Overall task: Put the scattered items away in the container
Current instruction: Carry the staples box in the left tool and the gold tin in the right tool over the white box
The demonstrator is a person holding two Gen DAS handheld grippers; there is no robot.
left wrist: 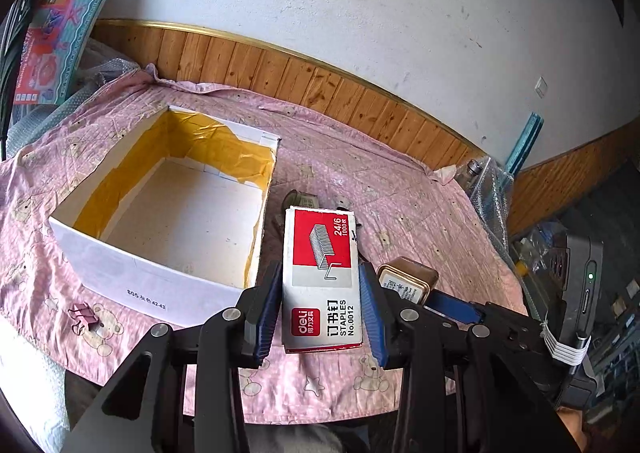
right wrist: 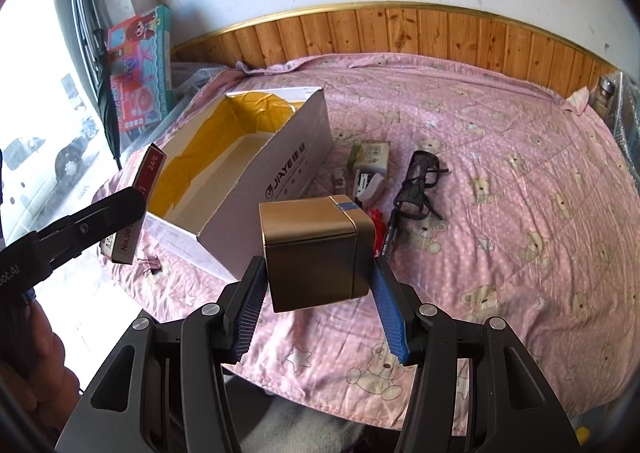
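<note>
My left gripper [left wrist: 320,309] is shut on a red and white staples box [left wrist: 322,277], held above the pink cloth just right of the open white cardboard box [left wrist: 132,273] with yellow tape inside. The same staples box [right wrist: 138,205] and left gripper [right wrist: 120,209] show at the left of the right wrist view. My right gripper [right wrist: 318,305] is shut on a gold square tin [right wrist: 316,253], lifted off the cloth to the right of the cardboard box [right wrist: 280,181]. The tin [left wrist: 406,281] also peeks from behind my left gripper's right finger.
On the pink bear-print cloth [right wrist: 500,213] lie black glasses [right wrist: 420,185], a red-and-black pen [right wrist: 386,229], a small green-white carton [right wrist: 370,157], a stapler-like item [right wrist: 366,185] and a pink binder clip [left wrist: 82,317]. A wooden panel wall [right wrist: 440,33] bounds the far side.
</note>
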